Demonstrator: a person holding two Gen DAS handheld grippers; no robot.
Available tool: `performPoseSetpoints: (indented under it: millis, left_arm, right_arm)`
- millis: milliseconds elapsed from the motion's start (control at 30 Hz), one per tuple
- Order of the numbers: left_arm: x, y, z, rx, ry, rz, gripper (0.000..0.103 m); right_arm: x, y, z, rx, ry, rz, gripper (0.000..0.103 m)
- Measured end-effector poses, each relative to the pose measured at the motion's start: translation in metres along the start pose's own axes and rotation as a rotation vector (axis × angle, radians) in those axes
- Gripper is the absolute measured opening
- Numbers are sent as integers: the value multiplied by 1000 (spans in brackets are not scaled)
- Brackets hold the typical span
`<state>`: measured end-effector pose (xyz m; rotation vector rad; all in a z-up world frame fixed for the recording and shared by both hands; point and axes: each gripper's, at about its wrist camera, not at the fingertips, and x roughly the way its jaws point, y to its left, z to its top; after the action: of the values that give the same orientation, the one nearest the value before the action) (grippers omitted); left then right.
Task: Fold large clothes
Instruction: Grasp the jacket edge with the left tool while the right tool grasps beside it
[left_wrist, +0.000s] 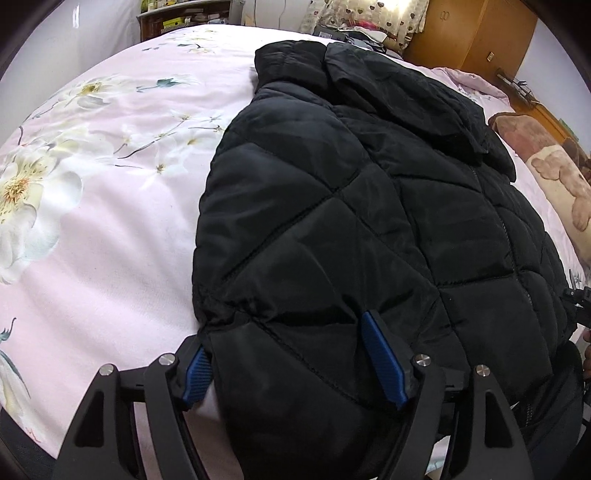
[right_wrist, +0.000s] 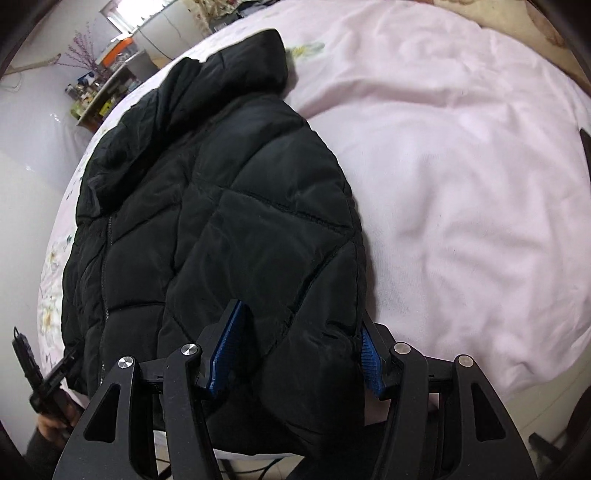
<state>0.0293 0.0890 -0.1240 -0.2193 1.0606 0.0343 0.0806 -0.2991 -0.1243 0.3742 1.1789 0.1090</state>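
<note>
Black quilted jacket (left_wrist: 354, 221) lies flat on the pink floral bedspread (left_wrist: 110, 184), collar at the far end. Left gripper (left_wrist: 291, 354) stands spread across the near hem corner — jacket fabric between its blue pads (left_wrist: 380, 354), apparently not clamped. Right gripper (right_wrist: 299, 350) likewise spread over the opposite hem corner.

Soft even daylight, fisheye-warped edges.

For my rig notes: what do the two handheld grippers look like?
The left gripper and the right gripper look alike: black angular linkage arms with silver round pivot bolts, and blue ribbed pads on the fingers. No cables or sleeves are visible.
</note>
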Motion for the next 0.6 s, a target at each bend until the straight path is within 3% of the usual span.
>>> performPoseSetpoints:
  millis: [100,167,233,267,467,600]
  left_arm:
    - [0,-1,3,17,20,1,67]
    - [-4,-5,5,37,27,-7,44]
    - [-13,-8,10,52,20,-13,26]
    - [-20,-8,13,46,12,-25,20]
    - [-75,8,29,19,-96,-97,16]
    - [-96,22,23,-2,-117,-117,16]
  right_arm:
    - [7,-3,-1,32,49,7,57]
    - [6,4,-2,2,58,3,42]
    - [-3,12,-2,-12,44,23,19]
    - [-7,15,-2,-13,35,33,17]
    - [-56,28,-7,-50,-47,124,12]
    - [-74,33,-23,-70,-55,146,12]
